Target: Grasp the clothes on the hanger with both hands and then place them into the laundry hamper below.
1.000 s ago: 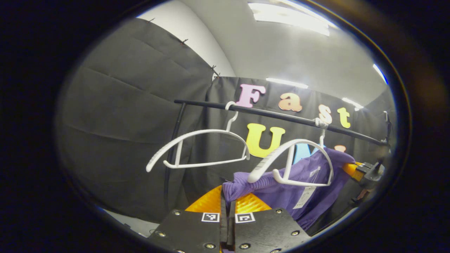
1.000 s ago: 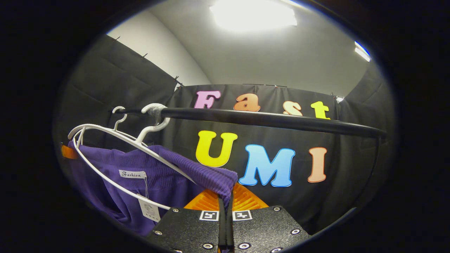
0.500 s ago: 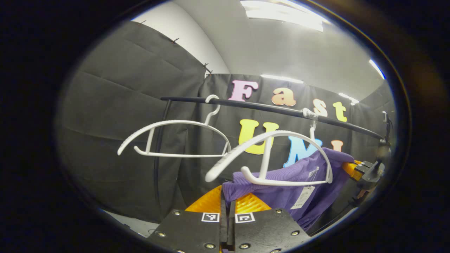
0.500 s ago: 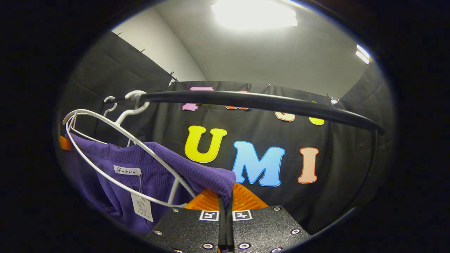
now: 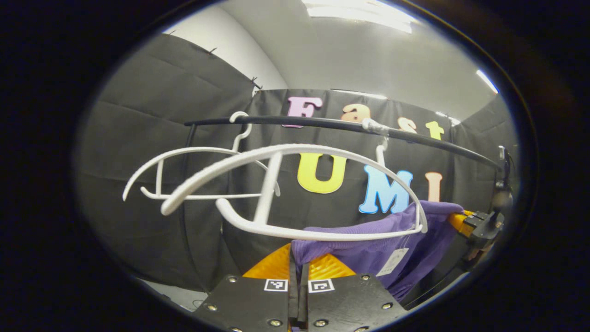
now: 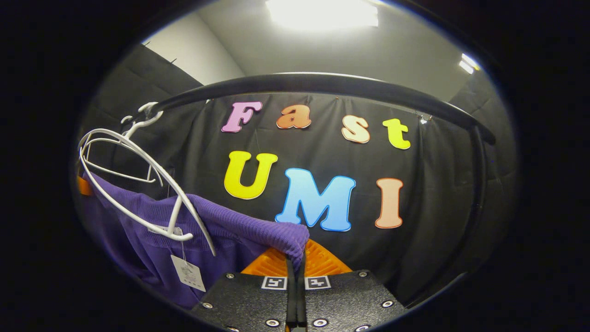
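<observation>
Both claws, the left gripper (image 5: 298, 260) and the right gripper (image 6: 295, 258), clench the purple garment (image 5: 368, 240); white hangers (image 5: 276, 184) hang at 12 o'clock from the black rail (image 6: 322, 85) under ceiling lights (image 6: 322, 11).

Recording booth: black cloth walls (image 6: 442, 193), clothes rail (image 6: 322, 85), ceiling lights (image 6: 322, 11).

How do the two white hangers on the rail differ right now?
In the left gripper view, the near hanger looks larger and tilted, with the purple garment at its right end. The far hanger looks smaller, hangs level and is bare. Both are white and hook over the black rail.
</observation>
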`<state>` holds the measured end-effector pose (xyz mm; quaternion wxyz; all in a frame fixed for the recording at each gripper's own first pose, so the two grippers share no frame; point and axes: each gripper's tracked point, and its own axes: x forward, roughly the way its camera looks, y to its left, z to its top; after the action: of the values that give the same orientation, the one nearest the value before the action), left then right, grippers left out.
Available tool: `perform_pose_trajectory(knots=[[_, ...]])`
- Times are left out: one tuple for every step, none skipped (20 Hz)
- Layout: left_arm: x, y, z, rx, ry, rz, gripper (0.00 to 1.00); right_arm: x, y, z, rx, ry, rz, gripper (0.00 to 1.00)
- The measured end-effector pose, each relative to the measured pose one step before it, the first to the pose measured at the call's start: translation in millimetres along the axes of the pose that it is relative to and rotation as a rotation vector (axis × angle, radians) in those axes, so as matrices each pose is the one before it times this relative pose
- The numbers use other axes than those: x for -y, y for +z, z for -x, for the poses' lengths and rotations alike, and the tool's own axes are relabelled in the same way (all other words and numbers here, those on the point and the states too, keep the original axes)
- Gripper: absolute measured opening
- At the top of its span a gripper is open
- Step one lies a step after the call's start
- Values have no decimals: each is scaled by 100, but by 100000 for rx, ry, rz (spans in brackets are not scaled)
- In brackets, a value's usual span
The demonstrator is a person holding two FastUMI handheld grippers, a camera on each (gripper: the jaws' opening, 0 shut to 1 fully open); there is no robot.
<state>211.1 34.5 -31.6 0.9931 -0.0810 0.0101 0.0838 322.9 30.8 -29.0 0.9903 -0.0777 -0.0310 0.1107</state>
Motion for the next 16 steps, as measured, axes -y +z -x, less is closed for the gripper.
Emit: perform_pose_trajectory(knots=[[646,-317,-31,-892,-334,65,1,385,-509,6,-843,-293,-498,0],[600,-387,53,-1026,-277,23,1,240,-478,90,-647,165,-1004,0],[550,-376,17,-878,-263,-138,1,109,-466,52,-834,272,-958,0],[418,-380,44,-752,-42,-365,1,200,-403,145,-471,384,-82,0],[393,-198,36,-768,60,-477,1,217,-469,118,-261,235,647,0],[355,-329,131,-693,-56,-275,1,176,-341,194,-182,310,657,0],[452,-337,127,-623,-174,-272,1,83,-380,143,-431,348,57,0],[274,-270,189,-511,-75,-260,1,122,-265,176,-532,271,-373,0],[133,-345,159,-716,183,-73,1,58,-318,141,-556,220,-565,0],[111,-363,243,-761,256,297,1,173,-394,122,-905,-139,-196,0],[172,-479,274,-980,-84,507,1,166,-549,158,-1223,-334,25,0],[177,-446,345,-1170,-396,513,1,134,-387,253,-1078,-496,-455,0],[107,-393,132,-1008,-700,337,1,164,-416,254,-944,-848,-816,0],[-3,-91,206,-617,-889,41,5,37,-219,500,-834,-563,-985,0],[-18,-298,458,-381,-1199,19,5,7,-167,715,-756,-812,-473,0],[-116,-133,516,-231,-1238,-60,1,18,-92,780,-552,-988,597,0]])
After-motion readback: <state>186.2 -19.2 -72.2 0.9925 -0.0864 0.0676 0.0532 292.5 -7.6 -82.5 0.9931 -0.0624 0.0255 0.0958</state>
